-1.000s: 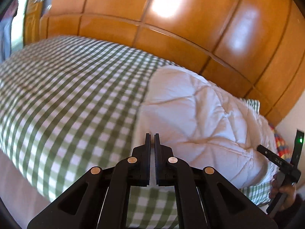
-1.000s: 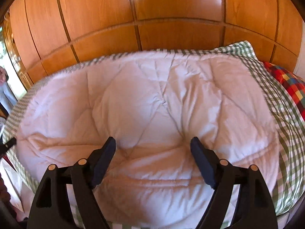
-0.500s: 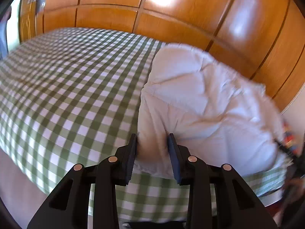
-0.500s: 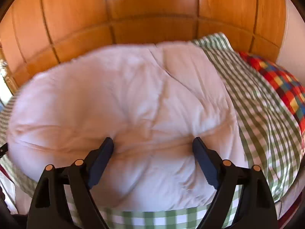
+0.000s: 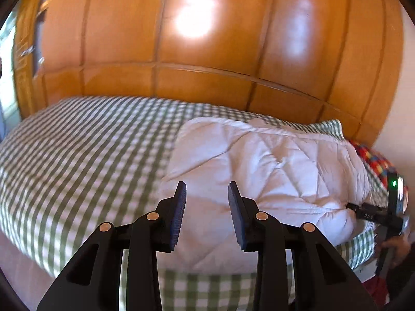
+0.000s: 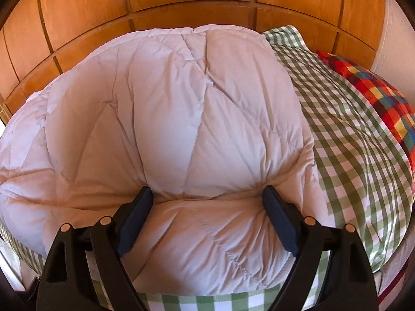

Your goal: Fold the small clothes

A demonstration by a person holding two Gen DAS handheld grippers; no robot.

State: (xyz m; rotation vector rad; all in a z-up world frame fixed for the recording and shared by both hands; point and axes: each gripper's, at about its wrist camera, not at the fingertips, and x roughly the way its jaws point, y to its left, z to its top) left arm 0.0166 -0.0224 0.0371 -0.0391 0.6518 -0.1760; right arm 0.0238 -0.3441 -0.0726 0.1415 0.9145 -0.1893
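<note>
Now, your step: grasp the padded white quilted piece (image 6: 181, 119).
Right gripper (image 6: 207, 199): jaws wide — pinch the near fold.
Left gripper (image 5: 207, 197): parted, empty — take the left corner.

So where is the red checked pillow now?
In the right wrist view the red checked pillow lies at far right, beyond the green checked cover, right of the white quilt.

Left gripper (image 5: 207, 197) and right gripper (image 6: 207, 202), both agape
</note>
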